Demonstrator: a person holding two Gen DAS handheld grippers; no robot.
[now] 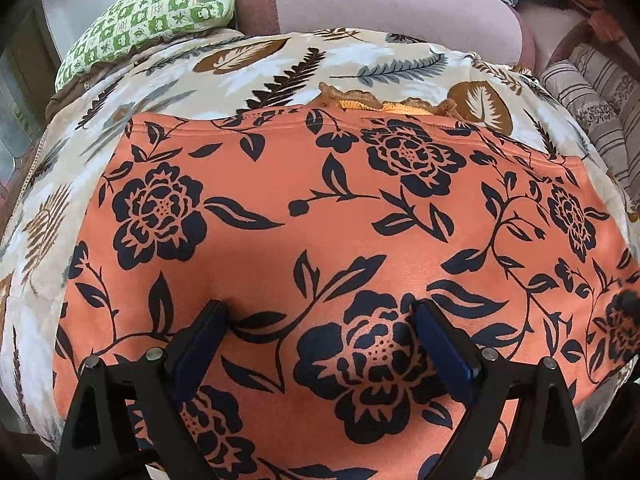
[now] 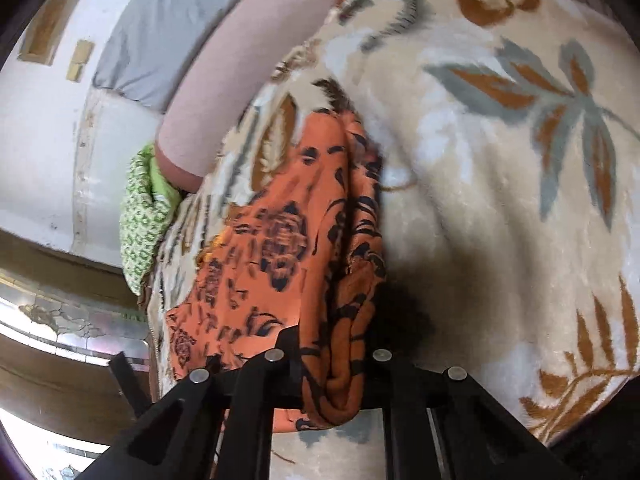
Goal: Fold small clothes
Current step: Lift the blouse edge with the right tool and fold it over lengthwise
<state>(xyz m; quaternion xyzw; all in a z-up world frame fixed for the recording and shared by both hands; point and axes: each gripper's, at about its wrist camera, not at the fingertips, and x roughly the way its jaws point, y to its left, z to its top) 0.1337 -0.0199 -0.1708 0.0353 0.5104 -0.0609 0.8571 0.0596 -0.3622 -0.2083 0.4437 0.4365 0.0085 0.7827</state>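
A: Left wrist view. Green quilt [image 1: 152, 12] at top left, pink pillow [image 1: 384, 4] beside it. Leaf-print blanket [image 1: 168, 80] covers the bed.

B: And the garment?

A: The orange cloth [image 1: 320, 208] with dark flowers lies spread flat on the blanket. A frilled orange edge [image 1: 380, 102] peeks out past its far hem.

B: Left gripper?

A: Left gripper [image 1: 320, 312] is released, jaws wide apart, both tips pressing down on the cloth.

B: Right wrist view?

A: White wall at left, then the quilt [image 2: 144, 216] and pillow [image 2: 240, 80]. The cloth [image 2: 280, 248] is bunched here and lifted off the blanket [image 2: 500, 160].

B: Right gripper?

A: Right gripper [image 2: 332, 360] is clenched on a gathered fold of the cloth; the fabric wads up between the fingers. Picture is motion-blurred.
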